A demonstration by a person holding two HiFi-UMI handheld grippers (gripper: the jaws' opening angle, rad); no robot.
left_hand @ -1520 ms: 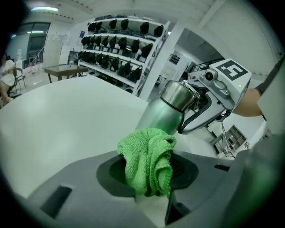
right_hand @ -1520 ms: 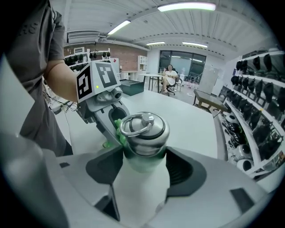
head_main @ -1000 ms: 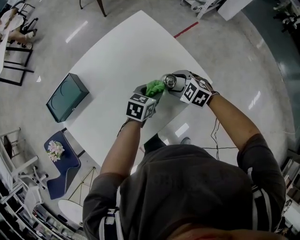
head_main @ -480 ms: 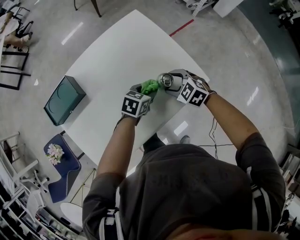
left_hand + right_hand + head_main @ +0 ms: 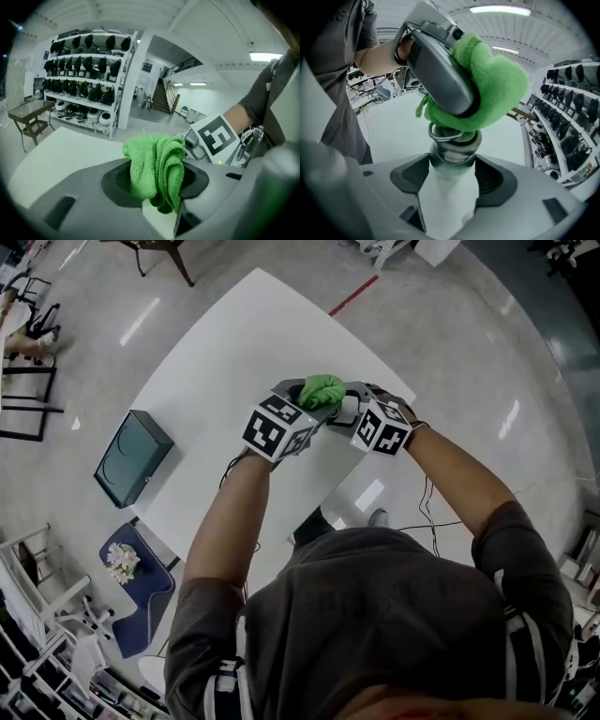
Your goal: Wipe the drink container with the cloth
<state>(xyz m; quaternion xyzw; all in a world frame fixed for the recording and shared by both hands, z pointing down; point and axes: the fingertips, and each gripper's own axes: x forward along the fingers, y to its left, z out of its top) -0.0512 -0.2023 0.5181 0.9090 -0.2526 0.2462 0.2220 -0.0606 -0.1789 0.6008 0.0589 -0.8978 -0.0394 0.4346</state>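
Here, white bottle (image 5: pixel 449 197), steel-collared, under green cloth (image 5: pixel 497 89).

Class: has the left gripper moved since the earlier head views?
Yes. Against the green box, the left gripper has shifted away from the person, bringing the cloth over the bottle.

head view steeply down over table (image 5: pixel 225 348); l/r gripper views close-up, share cloth (image 5: pixel 157 168).

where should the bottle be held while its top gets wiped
Probably by the bottle's white body, below the metal cap, coming in from the side as the right gripper does. The body is straight-sided, so the jaws close squarely on it, and the cap is free for the cloth in the left gripper.
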